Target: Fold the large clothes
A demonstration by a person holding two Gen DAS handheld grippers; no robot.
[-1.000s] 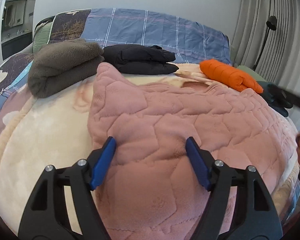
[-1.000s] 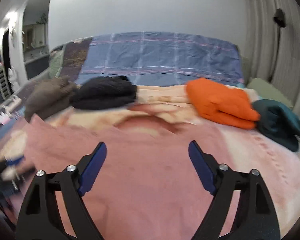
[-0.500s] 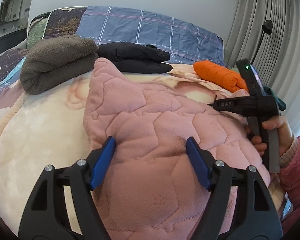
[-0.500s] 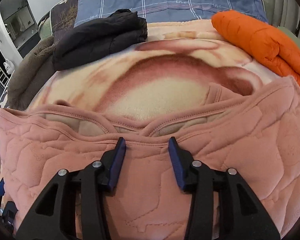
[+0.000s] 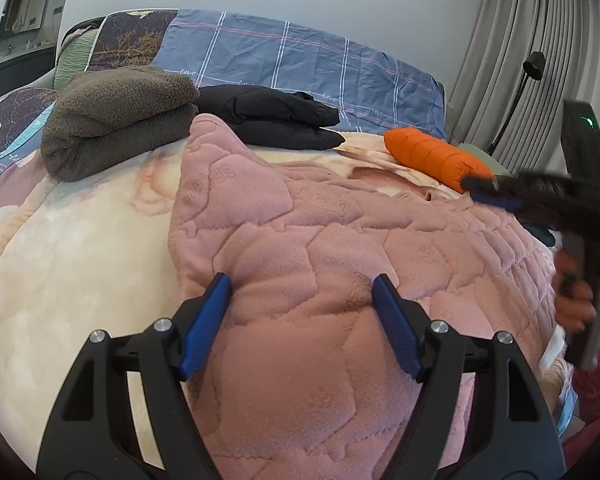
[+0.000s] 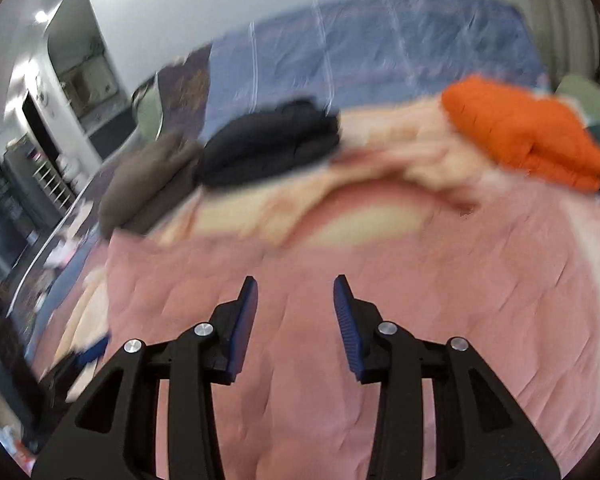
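Pink quilted fleece garment (image 5: 340,248), spread over the near half of the bed (image 5: 60,264), reaching toward the near edge and the right side; one pointed corner lifted up near the folded brown fleece (image 5: 112,120). Looks thick, soft and floppy, probably light for its bulk, grippy rather than slippery, not fragile; likely to sag and drag if lifted by one point. Best taken at a hem, a seam or a corner, both sides at once. Left gripper (image 5: 300,312) at the near edge, jaws wide apart with a hump of fleece bulging between, pads apparently not pinching. Folded black garment (image 5: 276,120) and orange puffer (image 5: 432,156) along the far side. Right gripper (image 6: 295,304) over the pink fabric, blurred, jaws narrowing, nothing clearly clamped.
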